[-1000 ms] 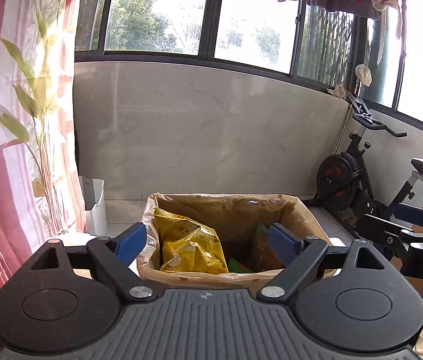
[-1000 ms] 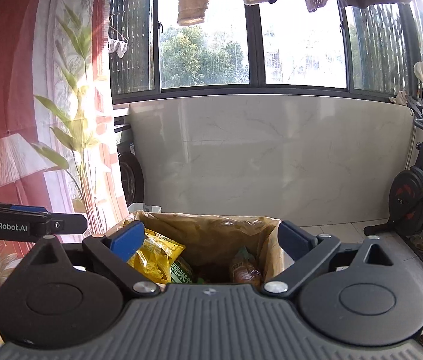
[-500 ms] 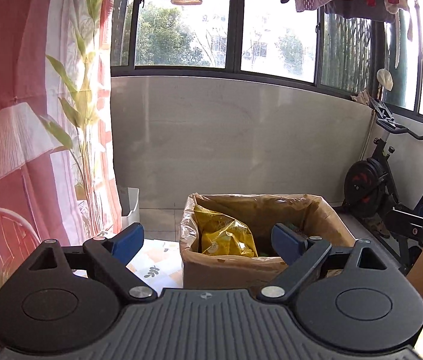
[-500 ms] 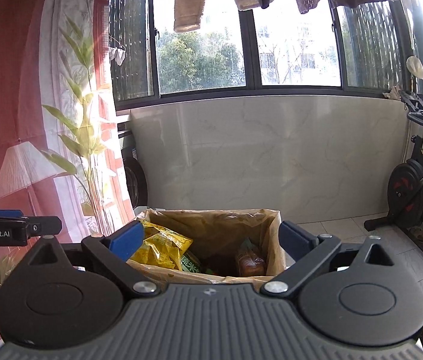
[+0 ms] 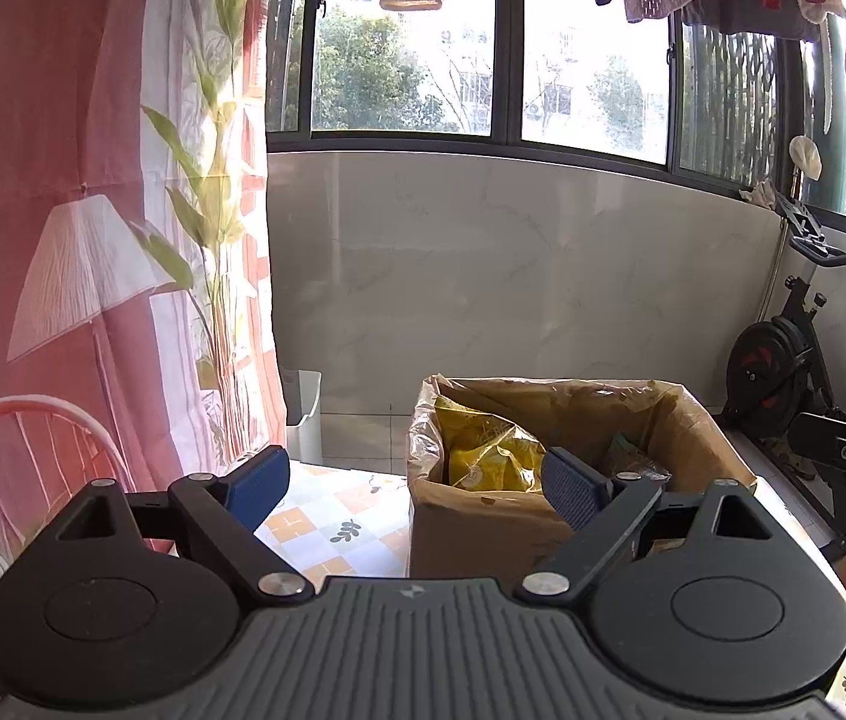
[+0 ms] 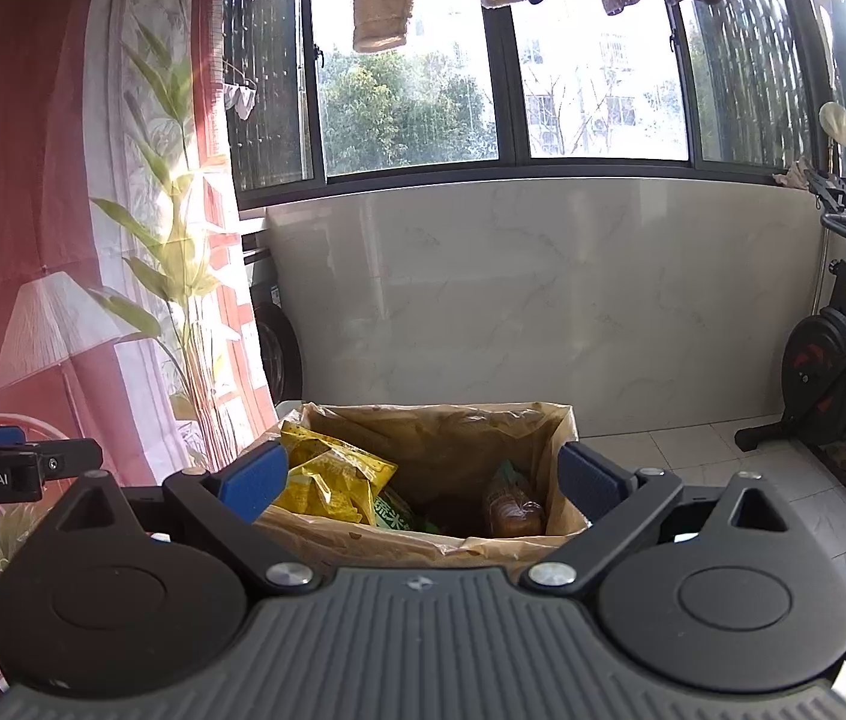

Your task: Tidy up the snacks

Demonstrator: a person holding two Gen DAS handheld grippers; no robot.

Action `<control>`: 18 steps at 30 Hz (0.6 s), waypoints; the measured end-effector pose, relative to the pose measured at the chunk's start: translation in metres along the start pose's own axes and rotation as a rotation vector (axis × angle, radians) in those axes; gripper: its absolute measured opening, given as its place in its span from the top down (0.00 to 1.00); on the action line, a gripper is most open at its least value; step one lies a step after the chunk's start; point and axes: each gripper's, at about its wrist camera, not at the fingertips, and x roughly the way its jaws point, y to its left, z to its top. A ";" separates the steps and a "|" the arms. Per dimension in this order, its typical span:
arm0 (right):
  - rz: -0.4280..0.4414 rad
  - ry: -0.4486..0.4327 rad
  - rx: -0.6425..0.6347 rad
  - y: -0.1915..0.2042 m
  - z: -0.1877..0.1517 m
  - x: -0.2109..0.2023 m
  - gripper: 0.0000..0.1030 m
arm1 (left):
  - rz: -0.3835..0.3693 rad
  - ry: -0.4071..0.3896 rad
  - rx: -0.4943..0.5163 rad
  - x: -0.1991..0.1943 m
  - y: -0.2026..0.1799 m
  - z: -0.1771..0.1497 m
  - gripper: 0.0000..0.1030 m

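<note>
Since a second ago our left gripper has swung left, so the cardboard box now sits right of centre rather than between its fingers, and patterned tablecloth shows beside it; we judge we are turning away to fetch another snack; both the left and our right gripper stand wide with nothing between the fingers; the box, lined with a clear plastic bag, already holds a yellow chip bag at its left, a green packet in the middle and a brown packet toward the right
</note>
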 end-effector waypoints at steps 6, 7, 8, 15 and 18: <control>-0.005 0.002 0.001 0.001 -0.002 0.002 0.04 | 0.016 -0.012 -0.007 -0.002 0.002 -0.001 0.10; -0.004 0.004 0.002 0.001 -0.002 0.002 0.04 | 0.016 -0.012 -0.008 -0.003 0.003 -0.002 0.10; -0.004 0.005 0.002 0.001 -0.002 0.002 0.04 | 0.018 -0.011 -0.008 -0.003 0.003 -0.002 0.10; -0.009 0.002 -0.001 0.001 -0.003 0.003 0.04 | 0.025 -0.019 -0.001 -0.006 0.001 -0.001 0.10; -0.009 0.002 -0.002 0.002 -0.003 0.003 0.04 | 0.023 -0.020 0.000 -0.007 0.000 -0.002 0.10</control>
